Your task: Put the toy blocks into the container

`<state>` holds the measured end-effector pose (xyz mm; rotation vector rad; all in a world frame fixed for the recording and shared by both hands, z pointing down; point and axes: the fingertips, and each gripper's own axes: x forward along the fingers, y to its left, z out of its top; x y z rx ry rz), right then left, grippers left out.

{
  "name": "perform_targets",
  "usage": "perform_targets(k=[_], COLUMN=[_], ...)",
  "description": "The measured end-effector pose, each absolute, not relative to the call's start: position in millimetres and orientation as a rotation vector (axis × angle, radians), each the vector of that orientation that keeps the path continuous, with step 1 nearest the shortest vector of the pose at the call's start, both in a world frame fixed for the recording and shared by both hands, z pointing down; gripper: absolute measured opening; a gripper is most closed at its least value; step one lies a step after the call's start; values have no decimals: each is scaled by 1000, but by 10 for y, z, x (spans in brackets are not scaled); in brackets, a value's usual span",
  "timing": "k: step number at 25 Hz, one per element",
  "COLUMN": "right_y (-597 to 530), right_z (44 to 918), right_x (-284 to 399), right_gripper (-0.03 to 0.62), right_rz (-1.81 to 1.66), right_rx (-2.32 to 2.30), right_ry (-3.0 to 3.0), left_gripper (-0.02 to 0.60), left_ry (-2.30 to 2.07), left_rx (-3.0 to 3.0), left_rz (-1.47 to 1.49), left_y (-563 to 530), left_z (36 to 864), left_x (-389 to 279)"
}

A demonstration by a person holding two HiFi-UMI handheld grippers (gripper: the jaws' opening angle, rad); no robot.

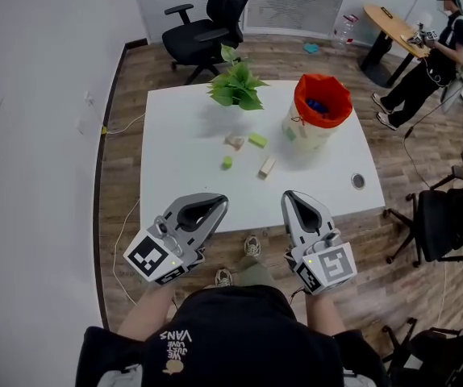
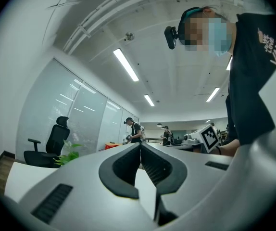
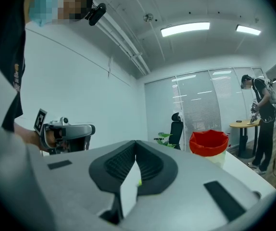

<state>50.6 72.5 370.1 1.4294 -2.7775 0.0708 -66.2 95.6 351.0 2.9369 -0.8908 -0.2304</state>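
While the person stands at the near edge of the white desk [image 1: 183,111], both tools are held out low in front of the body and point across the top. On the left, the left hand-held gripper [image 1: 220,202] has its jaws brought together so the tips meet; its own view shows the dark pads [image 2: 128,165] curving in to touch at the front with nothing between them, only bare desk showing through the gap behind the tips.

Further in, near the middle of the desk, four toy blocks lie loose and well apart from both tools: a tan block [image 1: 234,141] just beside a green block [image 1: 257,139], with a small green block [image 1: 227,162] and a longer tan block [image 1: 267,166] a little nearer the person. Behind them a leafy plant [image 1: 235,87] stands at the far edge.

The right hand-held gripper [image 1: 289,197] sits beside the left one, apart from it, also closed tip to tip and empty; through the opening behind its tips its own view gives a sliver of green from the desk beyond.

To the right of the blocks stands the container [image 1: 302,135], a pale tub lined with a red bag [image 1: 323,99], upright near the far right corner, with blue pieces [image 1: 318,106] already inside. Neither tool touches any block or the container.
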Motion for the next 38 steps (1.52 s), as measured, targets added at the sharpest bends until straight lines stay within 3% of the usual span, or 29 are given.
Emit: perform_targets(k=[24, 38], right_y=[-669, -1052], right_z=[3791, 3833], right_x=[716, 460], right_gripper=[18, 18], right_rz=[72, 111], right_rx=[1174, 1150], right_ry=[-2869, -2881], left_gripper=[11, 11], left_ry=[-1071, -1079], left_rx=[2874, 2847], left_rz=[-231, -202], left_y=[-324, -728], left_z=[3583, 3632], left_x=[-249, -417])
